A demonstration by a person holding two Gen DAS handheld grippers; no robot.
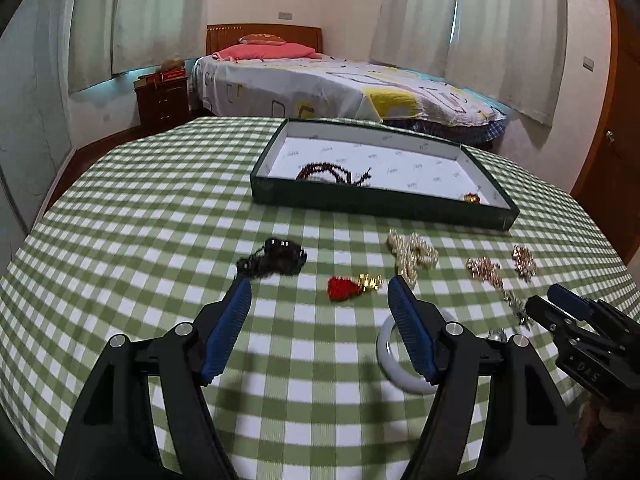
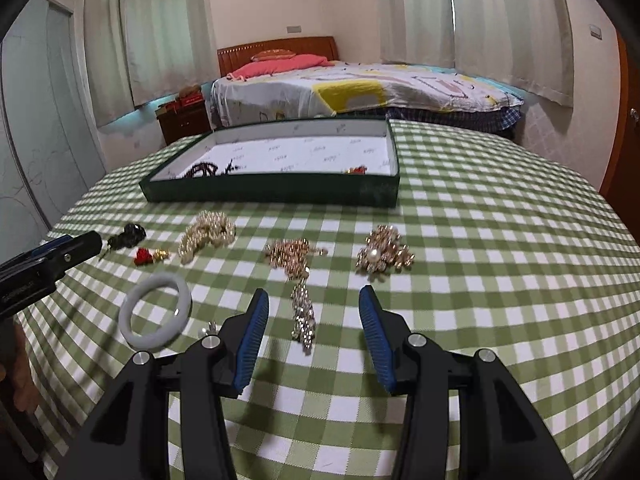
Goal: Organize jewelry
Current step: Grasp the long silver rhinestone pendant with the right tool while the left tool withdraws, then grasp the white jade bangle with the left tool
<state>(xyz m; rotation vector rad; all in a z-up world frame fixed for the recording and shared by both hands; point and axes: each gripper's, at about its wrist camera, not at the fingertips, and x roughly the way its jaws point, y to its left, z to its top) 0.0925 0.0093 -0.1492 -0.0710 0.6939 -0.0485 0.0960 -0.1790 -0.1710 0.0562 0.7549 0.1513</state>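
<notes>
Currently both of my grippers hang above the checked tablecloth (image 2: 480, 240) with nothing between their fingers. My left gripper (image 1: 320, 300) has its jaws wide apart, pointed down toward the red and gold charm (image 1: 352, 286) and the black beaded piece (image 1: 276, 260), a spread that suits either loose item. My right gripper (image 2: 314, 312) has its jaws apart at a narrower setting, straddling the line of the crystal chain (image 2: 302, 312), which lies on the cloth untouched. The green tray (image 2: 280, 192) sits at the far side of the jewelry row, so each piece travels a short way forward; it already holds a dark bead strand (image 2: 204, 170) and a small red-gold item (image 2: 356, 170). The pearl cluster (image 2: 206, 234), the brooch (image 2: 384, 254) and the white bangle (image 2: 156, 312) remain outside, well apart for separate picks
</notes>
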